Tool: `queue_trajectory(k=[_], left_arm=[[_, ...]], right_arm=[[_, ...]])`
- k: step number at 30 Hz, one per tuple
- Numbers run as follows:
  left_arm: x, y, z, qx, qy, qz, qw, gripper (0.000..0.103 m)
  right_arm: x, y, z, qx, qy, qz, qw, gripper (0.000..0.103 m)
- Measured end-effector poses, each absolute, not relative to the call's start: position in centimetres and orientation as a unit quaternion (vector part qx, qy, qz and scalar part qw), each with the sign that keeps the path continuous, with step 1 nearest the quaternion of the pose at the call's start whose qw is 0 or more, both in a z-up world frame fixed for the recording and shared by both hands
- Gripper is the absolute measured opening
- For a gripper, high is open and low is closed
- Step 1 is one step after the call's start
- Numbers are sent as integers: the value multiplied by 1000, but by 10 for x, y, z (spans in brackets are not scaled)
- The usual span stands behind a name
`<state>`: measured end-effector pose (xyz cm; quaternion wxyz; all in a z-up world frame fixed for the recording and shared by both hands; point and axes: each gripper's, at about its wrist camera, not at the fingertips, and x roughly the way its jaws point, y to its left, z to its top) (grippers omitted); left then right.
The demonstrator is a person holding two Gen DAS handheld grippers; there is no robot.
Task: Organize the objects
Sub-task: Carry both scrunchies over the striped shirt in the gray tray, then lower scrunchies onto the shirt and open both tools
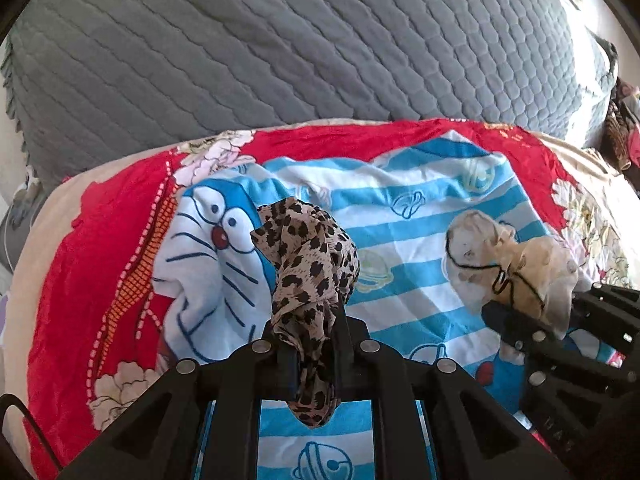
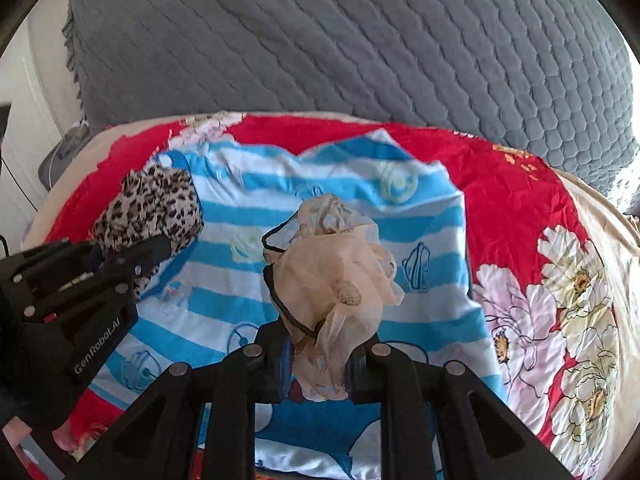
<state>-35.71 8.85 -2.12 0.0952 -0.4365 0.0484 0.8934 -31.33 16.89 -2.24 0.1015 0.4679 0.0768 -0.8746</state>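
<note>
A leopard-print cloth (image 1: 310,280) is clamped by the left gripper (image 1: 310,354); a sheer beige cloth (image 2: 332,280) is clamped by the right gripper (image 2: 320,354). White flowers (image 2: 576,280) are shown fully only in the right wrist view.

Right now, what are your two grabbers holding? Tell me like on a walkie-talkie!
Left gripper shut on leopard scarf. Right gripper shut on beige scarf. Both bunched above striped cartoon blanket on red quilt. Nothing in the way.

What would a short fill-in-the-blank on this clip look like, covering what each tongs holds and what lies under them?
The left tongs are shut on a ____-print scarf.
The right tongs are shut on a sheer ____ cloth.
Both hang over a cartoon towel striped white and ____.

Missing words: leopard; beige; blue
</note>
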Motion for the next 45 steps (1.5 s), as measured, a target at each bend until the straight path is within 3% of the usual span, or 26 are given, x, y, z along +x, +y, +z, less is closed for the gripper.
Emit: queue_trajectory(k=[13, 16, 21, 23, 27, 31, 45], left_arm=[[-365, 87, -47, -461, 33, 883, 83, 20], [-366, 85, -47, -465, 30, 881, 82, 30], [-369, 83, -53, -485, 25, 870, 79, 57], [-368, 82, -55, -492, 23, 866, 81, 59], [-366, 82, -55, -498, 34, 863, 79, 72], [-368, 79, -57, -513, 31, 855, 78, 75], [-360, 67, -47, -527, 27, 844, 94, 78]], right_arm=[[-315, 159, -54, 492, 87, -860, 104, 29], [-316, 161, -56, 494, 81, -860, 101, 31], [-316, 159, -59, 498, 95, -856, 101, 39], [-316, 156, -59, 498, 106, -855, 101, 42], [-314, 154, -55, 498, 111, -854, 102, 52], [-314, 154, -53, 499, 119, -853, 98, 62], [-305, 164, -30, 485, 123, -862, 88, 70]])
